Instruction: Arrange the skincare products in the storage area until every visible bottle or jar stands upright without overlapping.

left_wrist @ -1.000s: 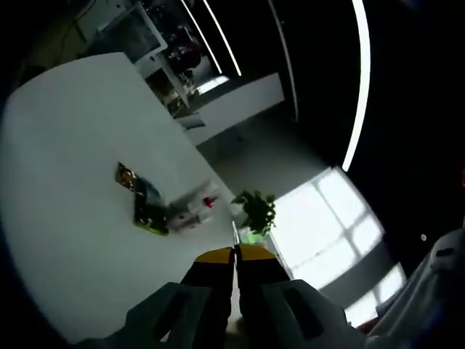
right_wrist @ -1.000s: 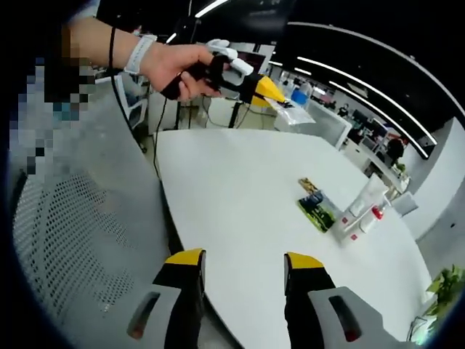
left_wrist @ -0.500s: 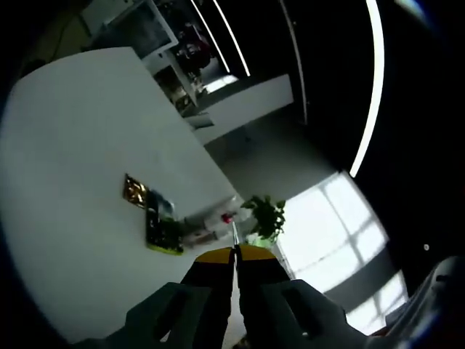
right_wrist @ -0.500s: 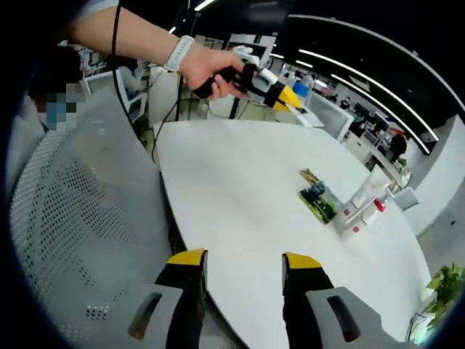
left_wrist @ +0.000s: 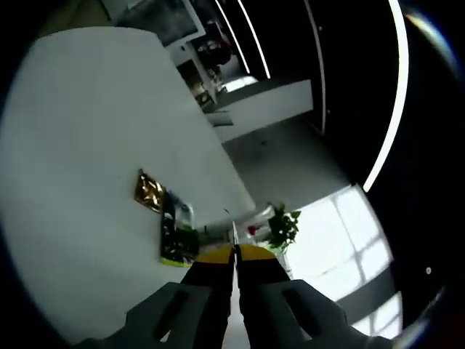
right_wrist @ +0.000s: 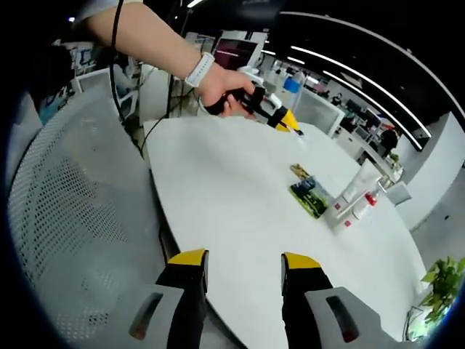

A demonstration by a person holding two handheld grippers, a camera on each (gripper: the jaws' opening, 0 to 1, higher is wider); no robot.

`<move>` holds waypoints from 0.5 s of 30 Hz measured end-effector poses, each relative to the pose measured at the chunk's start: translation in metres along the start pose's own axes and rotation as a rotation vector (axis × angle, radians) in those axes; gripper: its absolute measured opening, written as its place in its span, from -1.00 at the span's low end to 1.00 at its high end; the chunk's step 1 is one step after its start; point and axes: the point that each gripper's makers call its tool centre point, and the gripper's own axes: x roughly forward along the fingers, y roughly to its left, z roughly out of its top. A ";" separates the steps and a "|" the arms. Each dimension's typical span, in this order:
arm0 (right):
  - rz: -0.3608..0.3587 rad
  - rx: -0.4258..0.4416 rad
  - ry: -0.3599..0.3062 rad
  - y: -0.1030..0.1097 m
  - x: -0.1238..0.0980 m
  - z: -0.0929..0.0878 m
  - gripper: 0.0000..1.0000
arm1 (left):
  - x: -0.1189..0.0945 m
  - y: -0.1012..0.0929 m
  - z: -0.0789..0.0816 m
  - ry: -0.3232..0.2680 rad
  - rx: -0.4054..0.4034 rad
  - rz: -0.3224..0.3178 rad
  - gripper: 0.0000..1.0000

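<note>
- The right gripper (right_wrist: 238,263), black with yellow tips, stands with its jaws spread wide and nothing between them, low over the near edge of the round white table (right_wrist: 240,211)
- The left gripper (left_wrist: 234,254), same make, has its yellow tips pressed together with no visible gap and nothing gripped; in the right gripper view it (right_wrist: 285,122) is held by a hand (right_wrist: 225,91) with a white wristband above the far side of the table
- The cluster of white skincare tubes and bottles with red caps (right_wrist: 354,201) sits ahead and to the right of the right gripper, well apart from it, towards the table's far right edge; one tall tube looks upright, the smaller ones seem to lie on their sides, long axes roughly across the view, though they are too small to be sure
- Just beside the cluster on the gripper's side lie a flat green-and-dark packet (right_wrist: 308,198) and a small gold-brown packet (right_wrist: 297,171)
- In the left gripper view a red-capped bottle (left_wrist: 251,230) shows right above the closed tips, the green packet (left_wrist: 176,236) to their left; the left gripper looks the nearer of the two
- Against the earlier frames, the left gripper has come lower and closer to the cluster, the products now meeting its tips in its own view; the right gripper's spread is unchanged
</note>
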 end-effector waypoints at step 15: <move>0.001 0.011 0.022 -0.004 0.002 -0.003 -0.28 | 0.030 0.058 0.008 0.009 -0.040 0.094 -1.00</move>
